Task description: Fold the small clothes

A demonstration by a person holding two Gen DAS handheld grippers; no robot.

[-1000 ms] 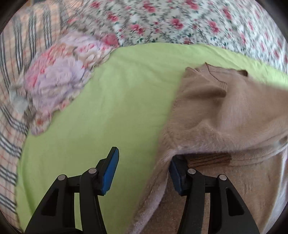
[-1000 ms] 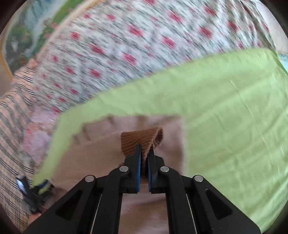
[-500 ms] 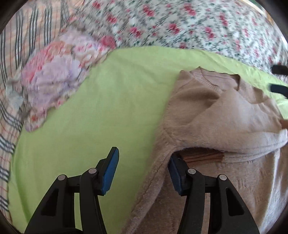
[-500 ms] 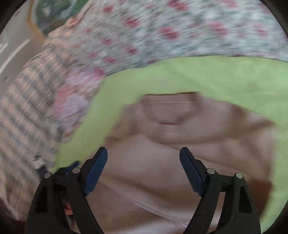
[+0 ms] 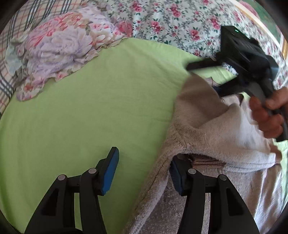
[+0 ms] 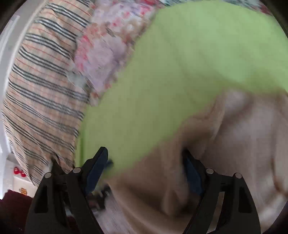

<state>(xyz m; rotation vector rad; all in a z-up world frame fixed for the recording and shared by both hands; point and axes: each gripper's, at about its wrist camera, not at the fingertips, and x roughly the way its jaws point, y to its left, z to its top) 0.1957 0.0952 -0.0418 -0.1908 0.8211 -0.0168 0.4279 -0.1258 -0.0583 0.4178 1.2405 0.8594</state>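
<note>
While the left gripper (image 5: 143,171) is standing wide open with nothing between its jaws, its right finger is pressing against the side edge of the beige sweater (image 5: 207,136) and its left finger is hovering over the bare green sheet (image 5: 90,108). The sweater is lying to the right of this gripper, with a sleeve folded across its body and a brown ribbed cuff (image 5: 205,161) peeking out just beyond the right finger. Farther off to the right, the right gripper (image 6: 145,169) is also gaping wide and empty over the sweater's upper part; its view is blurred. A crumpled floral garment (image 5: 59,48) is lying well away, ahead and to the left, against a flowered bedspread (image 5: 171,16) and a plaid blanket (image 6: 45,81).
</note>
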